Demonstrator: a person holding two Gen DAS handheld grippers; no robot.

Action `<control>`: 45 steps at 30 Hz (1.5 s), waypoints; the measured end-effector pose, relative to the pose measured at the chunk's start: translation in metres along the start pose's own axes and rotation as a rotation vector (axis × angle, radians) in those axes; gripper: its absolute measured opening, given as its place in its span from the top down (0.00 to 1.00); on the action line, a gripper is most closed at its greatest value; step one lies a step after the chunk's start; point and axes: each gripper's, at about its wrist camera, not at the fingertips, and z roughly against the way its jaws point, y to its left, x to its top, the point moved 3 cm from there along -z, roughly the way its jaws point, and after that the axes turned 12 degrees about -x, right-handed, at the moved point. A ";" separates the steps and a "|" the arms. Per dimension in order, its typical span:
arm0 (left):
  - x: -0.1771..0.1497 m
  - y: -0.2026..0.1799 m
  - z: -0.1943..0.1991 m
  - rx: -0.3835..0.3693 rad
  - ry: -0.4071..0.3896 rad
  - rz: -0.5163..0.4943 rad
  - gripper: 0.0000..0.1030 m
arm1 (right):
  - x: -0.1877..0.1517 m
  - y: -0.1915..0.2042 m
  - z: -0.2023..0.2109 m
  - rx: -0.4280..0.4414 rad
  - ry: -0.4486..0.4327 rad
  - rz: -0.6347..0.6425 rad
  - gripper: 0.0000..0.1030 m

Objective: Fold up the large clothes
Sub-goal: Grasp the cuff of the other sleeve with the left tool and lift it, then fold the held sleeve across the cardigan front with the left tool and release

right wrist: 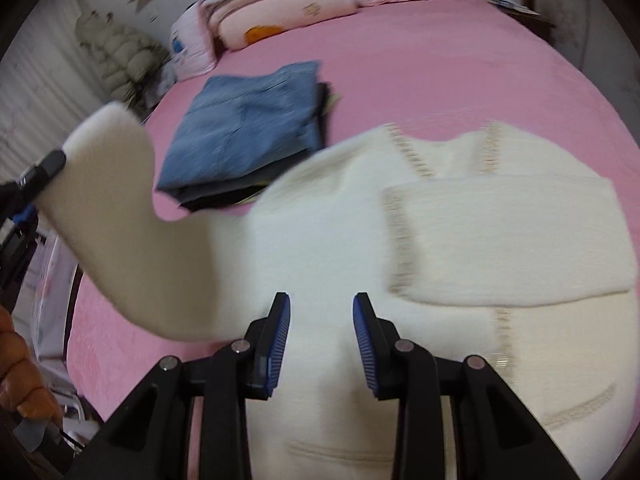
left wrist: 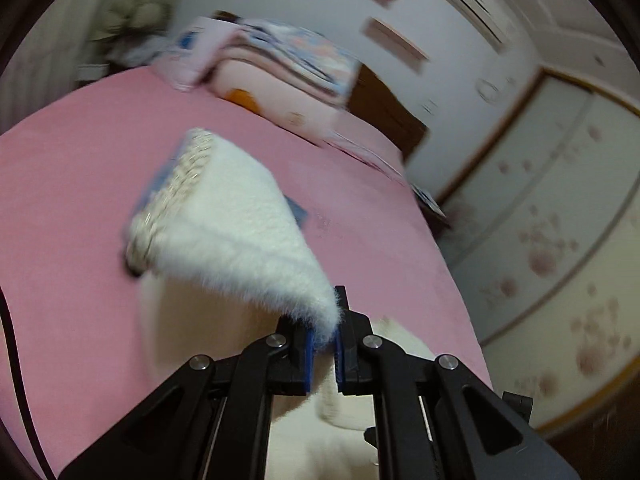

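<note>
Pretty clearly a bedroom in somebody's home. A big bed with a plain pink sheet (right wrist: 440, 80) fills most of both views, and at its head sits a stack of folded pastel quilts and a pale pink pillow with an orange print (right wrist: 276, 12). Along one wall there's a wardrobe with cream sliding doors, pink flower prints and wood trim (left wrist: 560, 240). A white wall-mounted air conditioner (left wrist: 468, 4) hangs high up, near small wooden wall shelves (left wrist: 396, 38). A pale puffy quilted jacket (right wrist: 120, 60) hangs beside the bed, and folded blue denim jeans (right wrist: 252, 120) lie on the sheet with a fuzzy cream knitted sweater (right wrist: 460, 240) just beside them.
</note>
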 end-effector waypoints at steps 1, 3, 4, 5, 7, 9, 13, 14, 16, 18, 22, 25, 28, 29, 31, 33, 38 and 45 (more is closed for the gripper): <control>-0.007 -0.015 -0.019 -0.018 0.029 -0.023 0.95 | 0.002 -0.016 0.002 -0.014 -0.007 -0.014 0.68; -0.032 -0.046 -0.071 -0.050 0.111 -0.069 0.95 | 0.002 -0.054 0.005 -0.054 -0.020 -0.040 0.68; -0.043 -0.055 -0.092 -0.058 0.148 -0.081 0.95 | 0.002 -0.076 0.005 -0.074 -0.025 -0.054 0.68; -0.060 -0.066 -0.116 -0.068 0.191 -0.096 0.95 | 0.002 -0.091 0.005 -0.087 -0.028 -0.065 0.68; -0.092 -0.078 -0.156 -0.065 0.275 -0.125 0.94 | 0.000 -0.127 0.002 -0.119 -0.031 -0.085 0.68; -0.126 -0.084 -0.195 -0.043 0.357 -0.164 0.94 | -0.004 -0.159 -0.007 -0.153 -0.021 -0.095 0.68; -0.190 -0.073 -0.254 0.046 0.523 -0.224 0.92 | -0.012 -0.200 -0.031 -0.174 0.033 -0.106 0.68; -0.198 -0.070 -0.263 0.058 0.556 -0.233 0.84 | -0.015 -0.209 -0.039 -0.171 0.055 -0.106 0.68; -0.212 -0.063 -0.268 0.090 0.598 -0.242 0.68 | -0.016 -0.216 -0.050 -0.159 0.092 -0.106 0.68; -0.212 -0.061 -0.263 0.075 0.592 -0.234 0.56 | -0.015 -0.220 -0.060 -0.138 0.125 -0.112 0.68; -0.195 -0.070 -0.243 0.087 0.568 -0.220 0.36 | -0.009 -0.221 -0.067 -0.099 0.133 -0.111 0.68; -0.181 -0.067 -0.217 0.083 0.544 -0.202 0.36 | 0.000 -0.218 -0.067 -0.055 0.119 -0.098 0.68; -0.158 -0.062 -0.179 0.110 0.490 -0.176 0.30 | 0.013 -0.220 -0.061 -0.019 0.105 -0.102 0.68; -0.147 -0.060 -0.168 0.110 0.473 -0.176 0.26 | 0.017 -0.220 -0.058 -0.007 0.104 -0.111 0.68; -0.133 -0.053 -0.146 0.139 0.442 -0.185 0.21 | 0.024 -0.223 -0.052 0.019 0.098 -0.131 0.68; -0.123 -0.044 -0.135 0.190 0.422 -0.196 0.16 | 0.029 -0.223 -0.048 0.028 0.096 -0.135 0.67; -0.108 0.020 -0.130 0.355 0.423 -0.163 0.16 | 0.040 -0.223 -0.068 0.017 0.111 -0.132 0.58; -0.083 0.124 -0.140 0.476 0.383 0.000 0.16 | 0.056 -0.228 -0.126 -0.022 0.153 -0.083 0.59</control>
